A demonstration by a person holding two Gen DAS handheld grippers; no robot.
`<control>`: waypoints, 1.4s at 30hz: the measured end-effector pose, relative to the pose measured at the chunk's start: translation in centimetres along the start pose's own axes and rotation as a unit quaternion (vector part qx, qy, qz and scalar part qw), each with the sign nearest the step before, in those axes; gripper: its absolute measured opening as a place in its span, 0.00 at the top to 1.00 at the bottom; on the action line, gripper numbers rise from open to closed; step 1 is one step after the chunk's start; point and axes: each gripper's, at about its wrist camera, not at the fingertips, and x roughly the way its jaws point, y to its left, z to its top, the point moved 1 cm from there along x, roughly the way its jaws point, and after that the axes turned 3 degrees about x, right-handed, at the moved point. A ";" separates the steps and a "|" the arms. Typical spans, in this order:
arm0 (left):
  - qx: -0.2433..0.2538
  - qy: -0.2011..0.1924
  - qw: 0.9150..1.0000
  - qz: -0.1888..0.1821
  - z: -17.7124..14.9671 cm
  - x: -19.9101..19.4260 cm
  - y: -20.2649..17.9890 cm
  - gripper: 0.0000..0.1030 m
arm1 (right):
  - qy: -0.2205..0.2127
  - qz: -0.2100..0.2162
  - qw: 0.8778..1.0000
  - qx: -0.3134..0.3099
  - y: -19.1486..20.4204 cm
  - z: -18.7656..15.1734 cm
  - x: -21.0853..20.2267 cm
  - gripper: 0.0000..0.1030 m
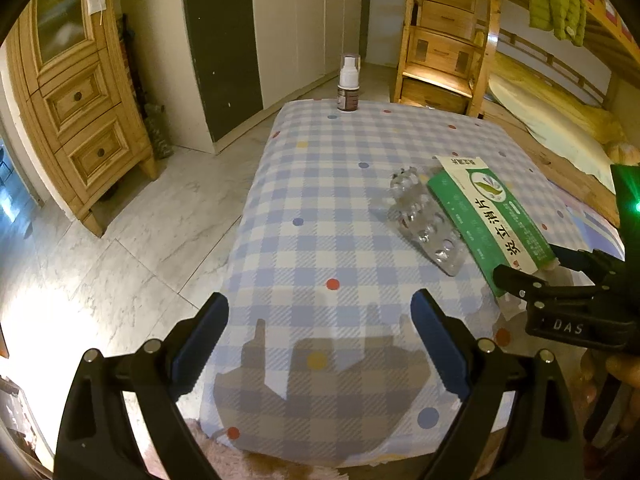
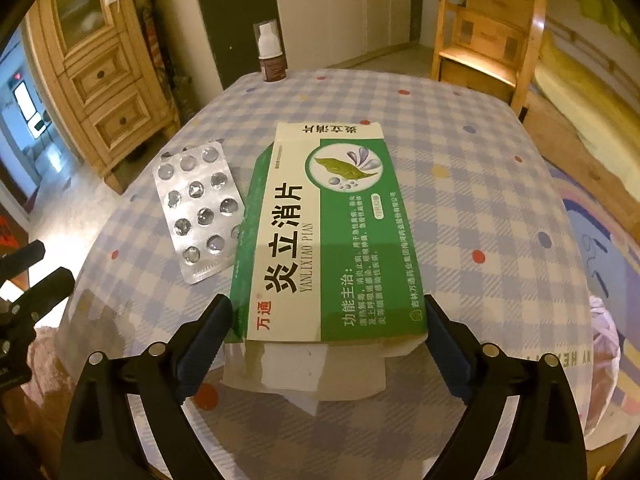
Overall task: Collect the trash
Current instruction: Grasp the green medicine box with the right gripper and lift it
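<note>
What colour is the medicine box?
Green and cream medicine box, with black writing; clearest in the right wrist view.

One green-and-white cardboard medicine box point(image 2: 320, 232), one silver foil blister pack point(image 2: 198, 208) with empty pockets, one small brown spray bottle with white cap point(image 1: 348, 84), one blue-and-white checked tablecloth with coloured dots point(image 1: 320, 208)

My left gripper point(image 1: 320, 316) hangs tilted steeply downward with its jaws spread wide and nothing between them, my right gripper point(image 2: 326, 318) sits pitched down just as steeply, jaws equally wide, its blue pads point(image 2: 208, 332) clear of any grip.
</note>
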 end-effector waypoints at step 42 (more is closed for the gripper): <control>0.119 0.013 0.990 -0.068 2.9 6.6 -9.3 0.80 | -0.063 -0.048 0.995 0.067 -6.5 -4.1 -7.6 0.22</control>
